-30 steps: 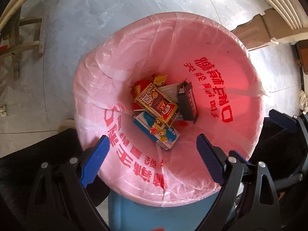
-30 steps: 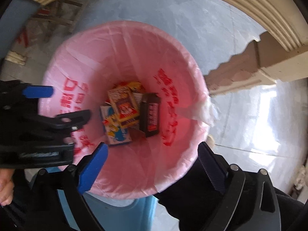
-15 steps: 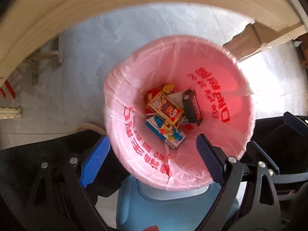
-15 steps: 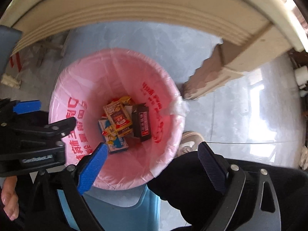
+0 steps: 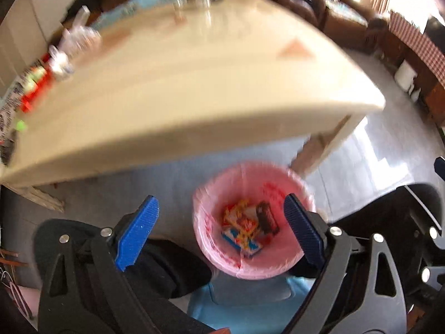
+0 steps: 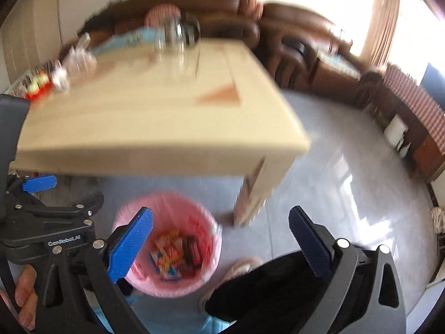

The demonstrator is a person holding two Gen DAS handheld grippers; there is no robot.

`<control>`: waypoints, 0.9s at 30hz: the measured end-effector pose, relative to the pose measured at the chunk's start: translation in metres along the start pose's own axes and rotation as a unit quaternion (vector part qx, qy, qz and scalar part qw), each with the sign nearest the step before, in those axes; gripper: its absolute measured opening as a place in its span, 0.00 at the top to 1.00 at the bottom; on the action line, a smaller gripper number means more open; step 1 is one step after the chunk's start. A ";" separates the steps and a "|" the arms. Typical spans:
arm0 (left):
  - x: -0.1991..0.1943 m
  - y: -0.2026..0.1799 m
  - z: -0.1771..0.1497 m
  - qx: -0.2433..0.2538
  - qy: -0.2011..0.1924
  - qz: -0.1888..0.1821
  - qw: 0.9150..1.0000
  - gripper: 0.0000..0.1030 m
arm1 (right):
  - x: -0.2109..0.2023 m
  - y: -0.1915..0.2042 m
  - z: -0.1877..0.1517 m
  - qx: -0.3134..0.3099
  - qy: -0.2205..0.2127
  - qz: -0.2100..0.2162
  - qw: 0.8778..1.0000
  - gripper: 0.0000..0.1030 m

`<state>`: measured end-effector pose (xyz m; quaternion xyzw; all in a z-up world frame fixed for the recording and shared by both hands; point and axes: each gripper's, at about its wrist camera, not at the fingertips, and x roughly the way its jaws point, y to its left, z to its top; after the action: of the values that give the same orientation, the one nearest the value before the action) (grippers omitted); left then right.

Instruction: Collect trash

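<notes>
The remaining trash point(image 5: 36, 83) lies blurred at the far-left end of the table point(image 5: 194, 89) — up and left of both spread, empty grippers, the left gripper point(image 5: 219, 233) nearer than the right gripper point(image 6: 219, 246) — while the pink-lined bin point(image 5: 278, 267) sits below them.

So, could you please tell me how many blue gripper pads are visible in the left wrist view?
3. One pad sits lower left, one lower right in front of the pink-lined bin, and the other gripper's pad peeks in at the right edge. Its partner is out of frame.
</notes>
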<state>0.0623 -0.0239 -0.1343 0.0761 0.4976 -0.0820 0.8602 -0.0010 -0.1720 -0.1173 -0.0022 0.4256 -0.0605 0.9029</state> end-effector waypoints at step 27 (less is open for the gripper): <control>-0.226 -0.001 -0.003 -0.046 -0.261 0.023 0.964 0.06 | -0.232 -0.005 0.030 0.029 -0.264 0.000 0.964 0.07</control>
<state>-0.0519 -0.0096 0.0603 0.0233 0.2572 -0.0562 0.9644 -0.1249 -0.1525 0.0801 0.0081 0.1698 -0.0701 0.9829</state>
